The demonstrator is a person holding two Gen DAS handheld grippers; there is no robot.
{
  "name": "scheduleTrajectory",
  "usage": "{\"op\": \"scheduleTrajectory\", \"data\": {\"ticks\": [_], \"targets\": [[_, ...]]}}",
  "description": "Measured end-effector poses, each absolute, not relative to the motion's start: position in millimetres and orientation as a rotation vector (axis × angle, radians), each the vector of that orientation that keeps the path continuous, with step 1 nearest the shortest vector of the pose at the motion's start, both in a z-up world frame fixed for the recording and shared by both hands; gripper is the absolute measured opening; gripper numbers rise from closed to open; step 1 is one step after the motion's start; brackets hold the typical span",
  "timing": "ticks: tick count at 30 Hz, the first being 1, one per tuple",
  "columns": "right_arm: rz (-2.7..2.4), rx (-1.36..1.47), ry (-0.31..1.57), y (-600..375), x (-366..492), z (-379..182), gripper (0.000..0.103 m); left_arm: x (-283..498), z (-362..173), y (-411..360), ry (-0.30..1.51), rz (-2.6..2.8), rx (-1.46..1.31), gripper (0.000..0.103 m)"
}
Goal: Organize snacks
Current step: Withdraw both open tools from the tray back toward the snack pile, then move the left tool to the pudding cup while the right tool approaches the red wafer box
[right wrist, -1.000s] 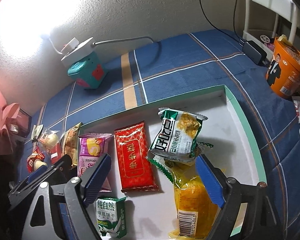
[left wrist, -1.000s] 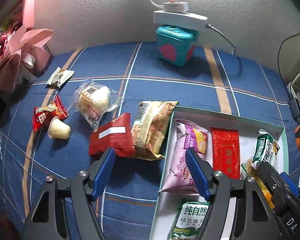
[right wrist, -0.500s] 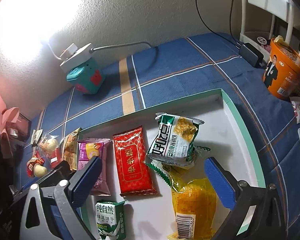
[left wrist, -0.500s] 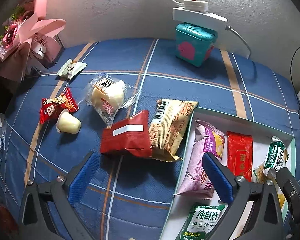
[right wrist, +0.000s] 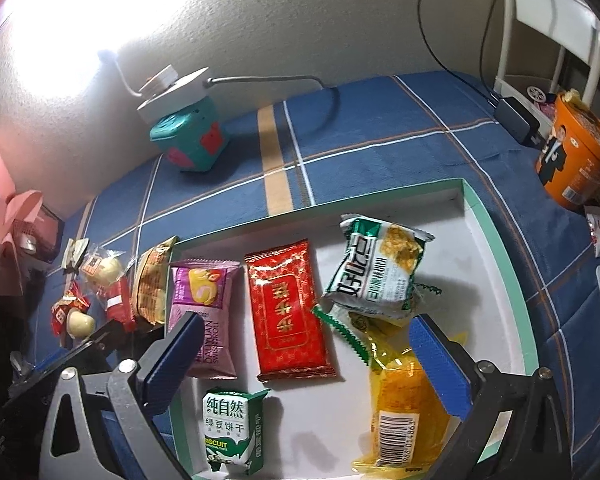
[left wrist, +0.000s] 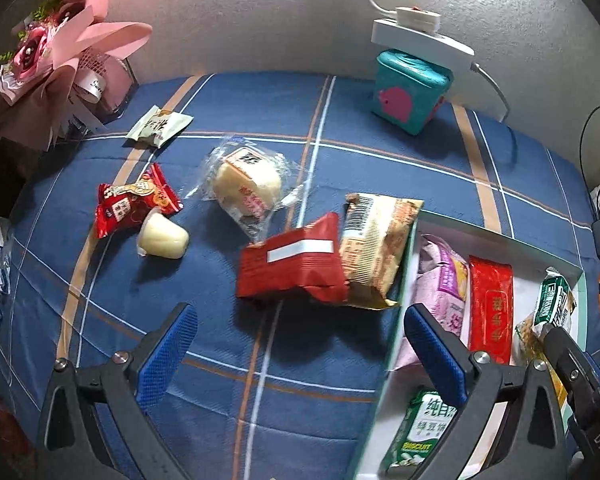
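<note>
Left gripper [left wrist: 300, 344] spread wide, empty, over the blue plaid cloth [left wrist: 260, 120]. Loose snacks ahead: red packet [left wrist: 292, 266] at 12 o'clock, overlapping the tan barcode packet [left wrist: 374, 248] that leans on the tray's rim; bun in clear wrap [left wrist: 248, 186] at 11; jelly cup [left wrist: 162, 236] touching a small red candy pack [left wrist: 130, 202] at 10. Right gripper [right wrist: 308, 356] also spread, empty, over the white tray [right wrist: 496, 248] — pink swiss-roll pack [right wrist: 204, 300], red sachet [right wrist: 288, 308], green packet [right wrist: 376, 268], yellow packet [right wrist: 404, 400], green biscuit box [right wrist: 232, 428] inside. Teal box [right wrist: 192, 140] against the textured wall [right wrist: 300, 20]; orange noodle cup [right wrist: 572, 152] at 2.
</note>
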State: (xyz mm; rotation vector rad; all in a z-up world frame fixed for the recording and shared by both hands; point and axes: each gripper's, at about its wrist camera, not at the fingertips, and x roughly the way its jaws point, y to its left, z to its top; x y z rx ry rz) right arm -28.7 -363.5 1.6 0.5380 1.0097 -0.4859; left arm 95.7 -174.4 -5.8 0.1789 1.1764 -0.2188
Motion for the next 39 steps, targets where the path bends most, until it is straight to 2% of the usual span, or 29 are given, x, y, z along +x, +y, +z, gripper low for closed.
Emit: {"op": "scheduleTrajectory", "data": {"ticks": [14,25,39], "targets": [[-0.362,0.490,1.013,-314,7,10,0.103,130,17,-85,1.147,-0.097,0.118,0.103],[-0.245,0.457,1.029,-257,36,8,0.103,149,14,-4,1.175,0.015,-0.017,0.103],[-0.158,0.299,1.028,-212,79,9,0.103,173,1,-21,1.178,-0.074,0.000,0.103]]}}
